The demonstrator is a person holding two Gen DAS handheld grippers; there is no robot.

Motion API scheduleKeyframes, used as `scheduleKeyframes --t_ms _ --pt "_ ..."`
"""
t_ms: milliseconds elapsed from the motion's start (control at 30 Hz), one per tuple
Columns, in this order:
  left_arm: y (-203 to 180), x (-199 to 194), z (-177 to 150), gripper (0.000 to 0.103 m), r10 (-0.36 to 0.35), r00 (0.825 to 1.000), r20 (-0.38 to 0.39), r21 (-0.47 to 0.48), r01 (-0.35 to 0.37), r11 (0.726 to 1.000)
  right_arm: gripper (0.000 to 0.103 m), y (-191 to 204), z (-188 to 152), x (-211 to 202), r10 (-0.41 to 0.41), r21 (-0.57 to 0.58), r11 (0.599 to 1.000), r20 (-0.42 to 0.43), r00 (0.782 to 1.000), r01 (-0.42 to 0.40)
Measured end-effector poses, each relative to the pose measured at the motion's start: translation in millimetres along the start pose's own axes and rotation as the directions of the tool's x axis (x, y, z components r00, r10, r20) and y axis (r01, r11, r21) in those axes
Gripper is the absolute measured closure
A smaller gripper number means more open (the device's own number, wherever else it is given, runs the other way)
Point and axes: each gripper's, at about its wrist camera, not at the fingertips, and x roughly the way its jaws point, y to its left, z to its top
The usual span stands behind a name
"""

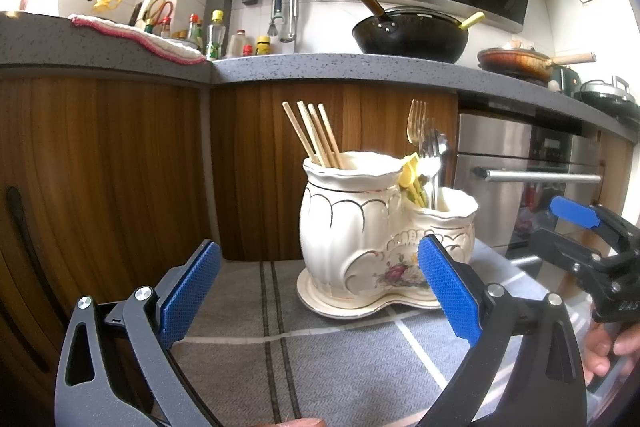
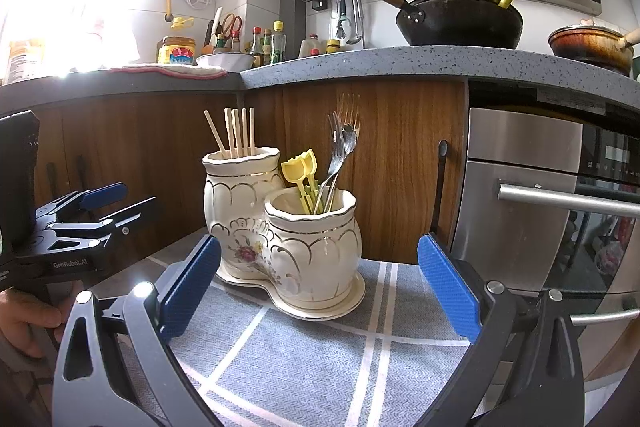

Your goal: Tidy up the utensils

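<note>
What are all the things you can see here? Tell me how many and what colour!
Utensil holder: one, cream with gold trim, two pots, on the cloth.
Chopsticks: five, pale wood, taller pot.
Forks and spoons: a few, silver and gold, shorter pot.
Picks: several, yellow, shorter pot.
Cloth: one, grey with white stripes, under the holder.
Wok: one, black, on the counter.
Left gripper: blue jaws open.
Right gripper: blue jaws open.

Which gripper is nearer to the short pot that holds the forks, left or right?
Right, though only by a little. The right gripper faces the short pot directly, open. The left gripper faces the tall pot, with the short pot behind it.
</note>
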Motion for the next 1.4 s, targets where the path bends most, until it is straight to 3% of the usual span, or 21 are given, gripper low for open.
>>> scheduleKeyframes --t_ms 1400 --pt "-2.2 4.9 -1.0 0.005 -0.007 1.000 -0.015 0.015 0.007 1.000 0.006 0.9 0.4 -2.2 0.009 -0.009 1.000 0.005 1.000 -0.009"
